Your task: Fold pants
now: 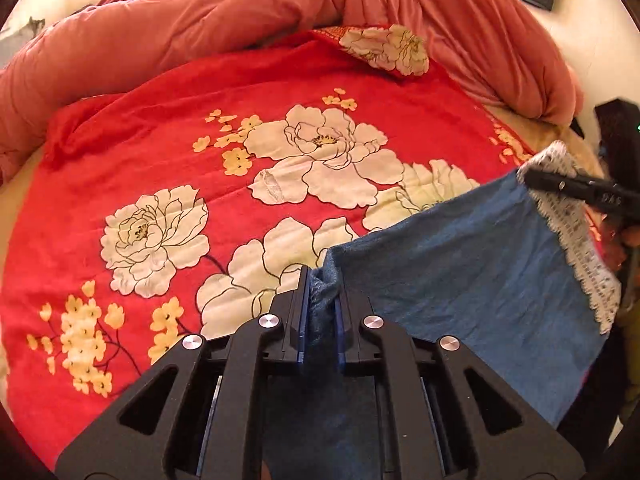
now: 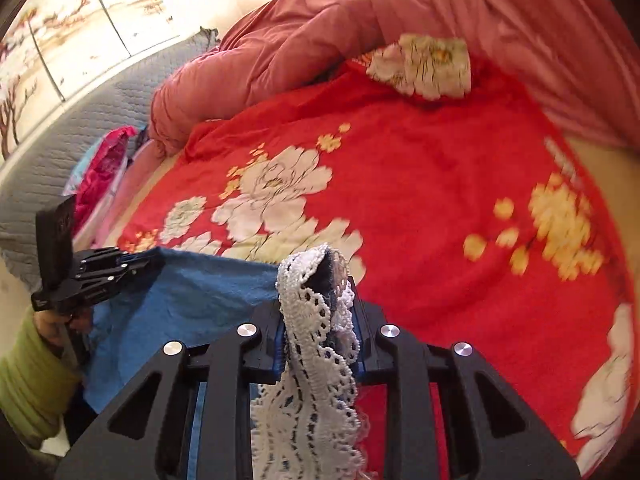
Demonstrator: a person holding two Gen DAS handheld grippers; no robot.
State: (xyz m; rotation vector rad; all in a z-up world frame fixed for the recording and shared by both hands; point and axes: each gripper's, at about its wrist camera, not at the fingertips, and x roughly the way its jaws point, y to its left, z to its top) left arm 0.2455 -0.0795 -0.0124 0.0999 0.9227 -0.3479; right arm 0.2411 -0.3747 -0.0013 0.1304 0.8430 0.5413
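While the pants [image 1: 460,264] hang stretched in the lower right of the left wrist view, the left gripper [image 1: 322,292] at bottom centre pinches a bunched blue corner between its narrowed jaws. From there the cloth spans up to the right edge of the frame, where the right gripper [image 1: 560,184] bites the white lace trim [image 1: 584,240]. Behind lies the red floral blanket [image 1: 160,160], with a pink quilt [image 1: 240,8] heaped along the top.

Seen from the right wrist view, the right gripper [image 2: 320,312] at lower centre is clamped on the lace trim [image 2: 308,360], and the left gripper [image 2: 120,264] holds the far corner at middle left. I judge this as the carry-and-spread step: next, both should lower the pants [image 2: 192,304] flat onto the red floral blanket [image 2: 420,184], keeping the edge taut before any folding.
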